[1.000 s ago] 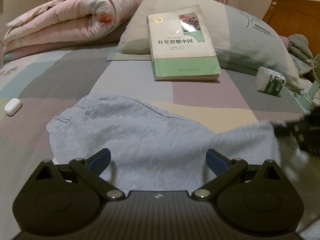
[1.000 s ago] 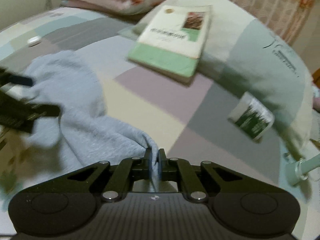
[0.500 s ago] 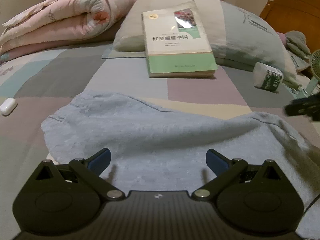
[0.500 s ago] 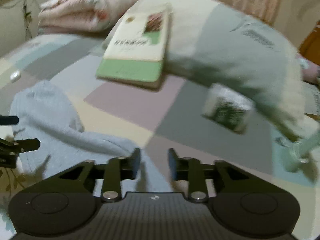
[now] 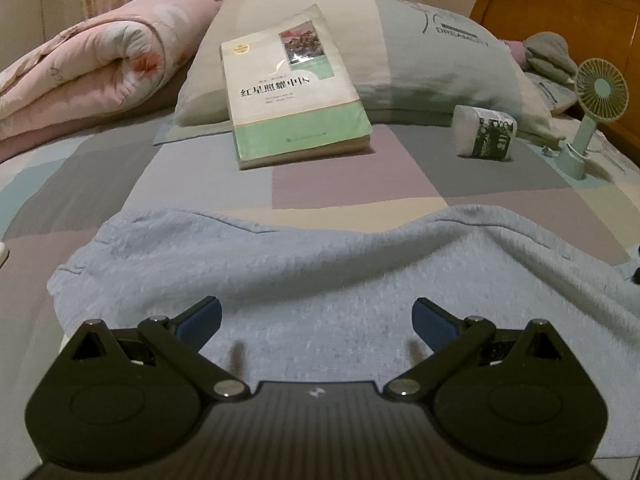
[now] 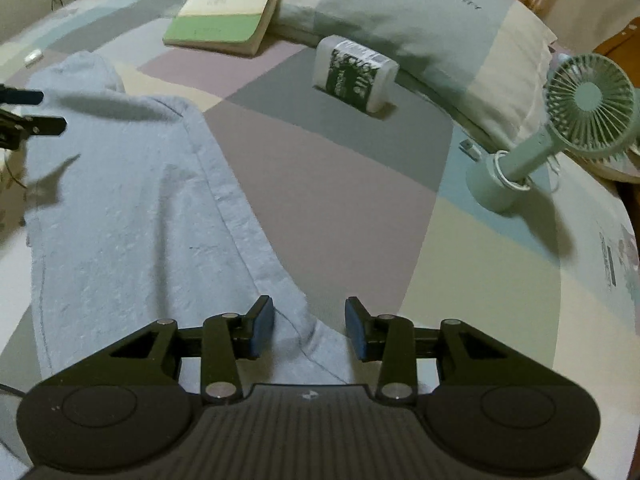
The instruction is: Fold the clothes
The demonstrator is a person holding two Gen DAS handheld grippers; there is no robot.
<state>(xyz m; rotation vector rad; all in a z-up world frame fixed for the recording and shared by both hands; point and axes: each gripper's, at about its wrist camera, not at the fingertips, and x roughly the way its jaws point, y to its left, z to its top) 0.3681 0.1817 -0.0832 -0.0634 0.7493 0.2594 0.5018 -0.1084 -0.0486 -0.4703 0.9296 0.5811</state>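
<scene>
Garment [image 5: 320, 280]: pale blue, fleecy, lying spread flat on the patchwork bedsheet [image 5: 352, 184], nearer the camera than the book [image 5: 292, 88]. Since 1.0 s ago its right end has gone from lifted and bunched in the right gripper to laid out on the sheet; the far edge now runs as a shallow dip between two low humps. In the right wrist view the garment [image 6: 132, 216] shows a stitched hem running down toward the gripper.

Right gripper [image 6: 309, 328]: jaws parted, nothing held; the hem corner lies between and below the pads. 1.0 s ago they were clamped on a fold of the cloth; 0.5 s ago they were already apart, less wide than now.

Left gripper [image 5: 316, 322]: jaws spread wide, empty, hovering over the near part of the garment, same as in both earlier frames. Its shadows fall on the cloth.

Around the book: it leans on the pillow [image 5: 420, 52], unmoved. Right of it a small green-and-white packet [image 5: 486, 138], then a mint desk fan [image 5: 592, 108]. Left of it a rolled pink quilt [image 5: 92, 68].
</scene>
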